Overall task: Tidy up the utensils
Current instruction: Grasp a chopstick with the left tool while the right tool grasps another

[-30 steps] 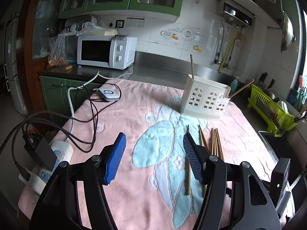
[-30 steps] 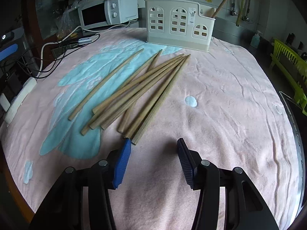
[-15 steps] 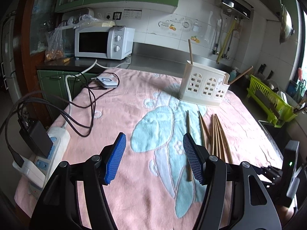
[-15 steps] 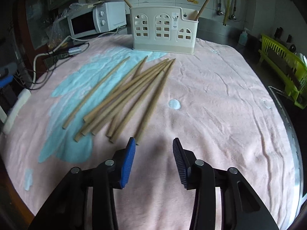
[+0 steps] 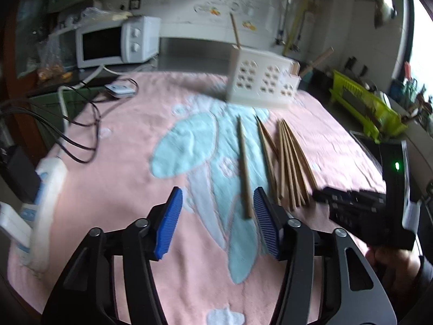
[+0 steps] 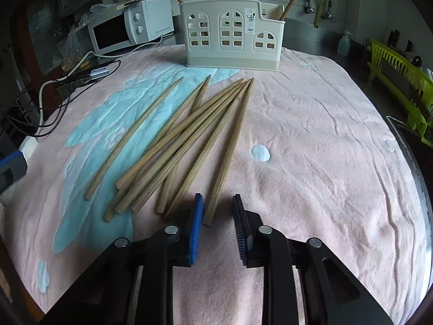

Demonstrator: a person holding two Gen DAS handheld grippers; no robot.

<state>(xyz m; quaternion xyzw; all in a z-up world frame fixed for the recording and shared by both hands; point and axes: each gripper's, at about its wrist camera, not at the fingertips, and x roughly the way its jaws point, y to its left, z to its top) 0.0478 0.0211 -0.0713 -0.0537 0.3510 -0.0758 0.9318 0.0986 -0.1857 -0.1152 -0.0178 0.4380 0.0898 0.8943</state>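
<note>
From the left wrist view, the left hand-held gripper (image 5: 217, 223) hangs over the pink-and-blue cloth (image 5: 130, 168) on the worktop, its jaws fairly wide and just closing a little, nothing between them; a lone chopstick (image 5: 243, 168) ends near its right pad. This blurred view alone shows the power strip (image 5: 40, 189) at the left edge. The right wrist view is sharper: the right hand-held gripper (image 6: 217, 216) has been narrowing around the near end of the rightmost chopstick (image 6: 230, 146), pads not yet touching it. The cream holder (image 6: 232, 35) stands behind, two sticks in it, their lower parts hidden.
</note>
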